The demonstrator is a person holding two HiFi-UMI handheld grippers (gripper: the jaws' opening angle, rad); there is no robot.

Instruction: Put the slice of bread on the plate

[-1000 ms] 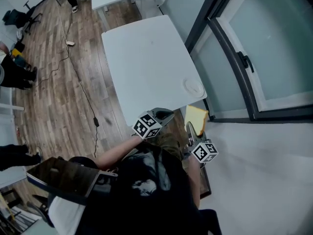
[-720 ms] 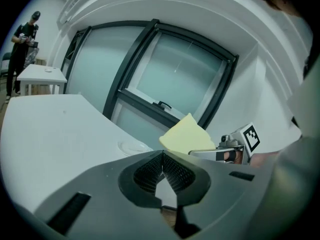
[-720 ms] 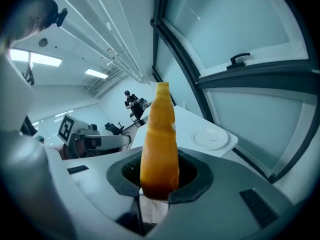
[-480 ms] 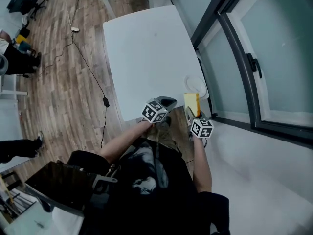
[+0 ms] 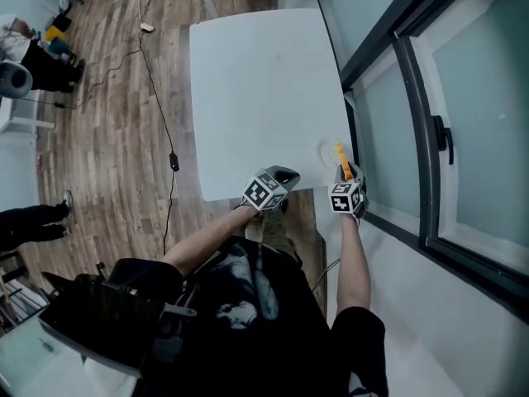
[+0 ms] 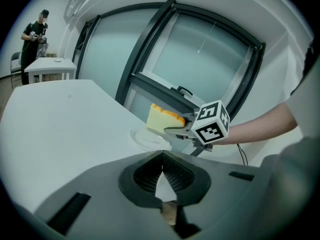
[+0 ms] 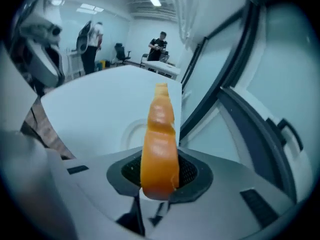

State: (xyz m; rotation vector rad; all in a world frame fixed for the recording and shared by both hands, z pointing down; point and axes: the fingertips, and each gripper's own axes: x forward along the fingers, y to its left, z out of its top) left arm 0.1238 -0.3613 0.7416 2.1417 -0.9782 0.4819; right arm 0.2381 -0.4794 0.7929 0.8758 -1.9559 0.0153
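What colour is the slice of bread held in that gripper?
Pale yellow with an orange-brown crust. The slice of bread shows best in the left gripper view.

Plate (image 7: 126,133) partly hidden behind bread slice (image 7: 160,139); bkgd people (image 7: 160,45) too small to tell.

Bright room with a wood floor (image 5: 107,139).
Left of the white table (image 5: 264,89), a black cable (image 5: 173,162) crosses the planks; right, dark-framed glass panels (image 5: 475,73).
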